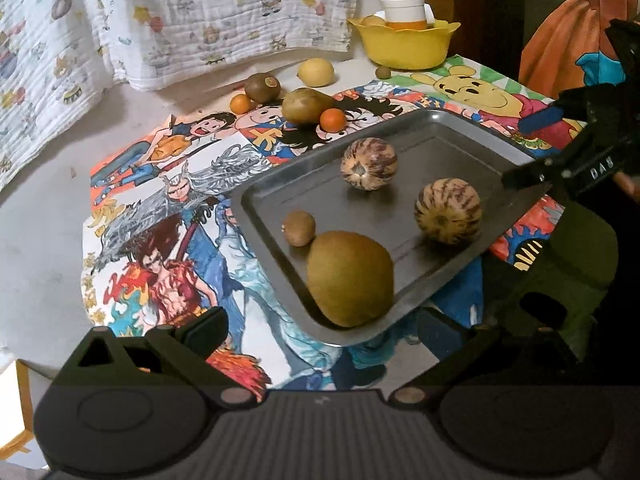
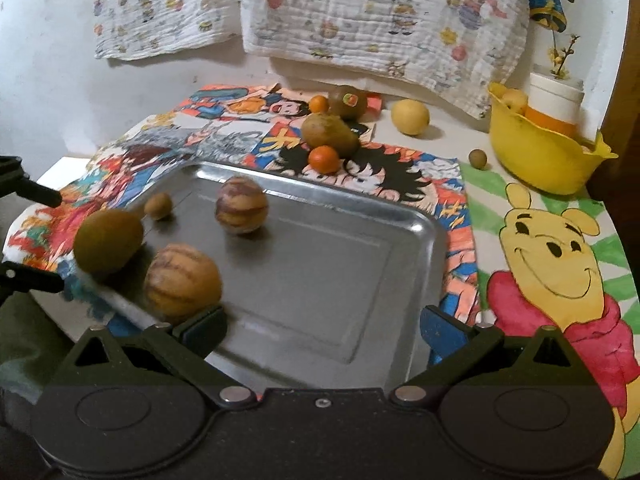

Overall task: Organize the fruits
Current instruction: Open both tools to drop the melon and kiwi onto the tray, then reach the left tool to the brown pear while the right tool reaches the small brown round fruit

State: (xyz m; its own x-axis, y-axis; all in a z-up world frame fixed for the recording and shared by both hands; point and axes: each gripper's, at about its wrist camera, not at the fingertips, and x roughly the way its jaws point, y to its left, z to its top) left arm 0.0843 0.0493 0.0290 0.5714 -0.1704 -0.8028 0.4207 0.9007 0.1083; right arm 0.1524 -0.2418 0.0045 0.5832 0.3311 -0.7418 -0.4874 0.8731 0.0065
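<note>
Each tool point(image 1: 322, 330) point(image 2: 322, 330) is matte black with ribbed housing, round discs, silver rivets and blue-padded fingers point(image 2: 442, 330).

A pale table point(image 2: 60, 128) carried a cartoon cloth point(image 2: 552, 248) ahead of the right gripper point(image 2: 322, 330). Beyond it, directly on the table, sat a lemon point(image 2: 410, 117), a small brown fruit point(image 2: 477, 158) and a yellow bowl point(image 2: 544, 160).

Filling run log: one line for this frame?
tray: four fruits | left claw: open, empty | right claw: open, empty | off-tray: two oranges, lemon
</note>
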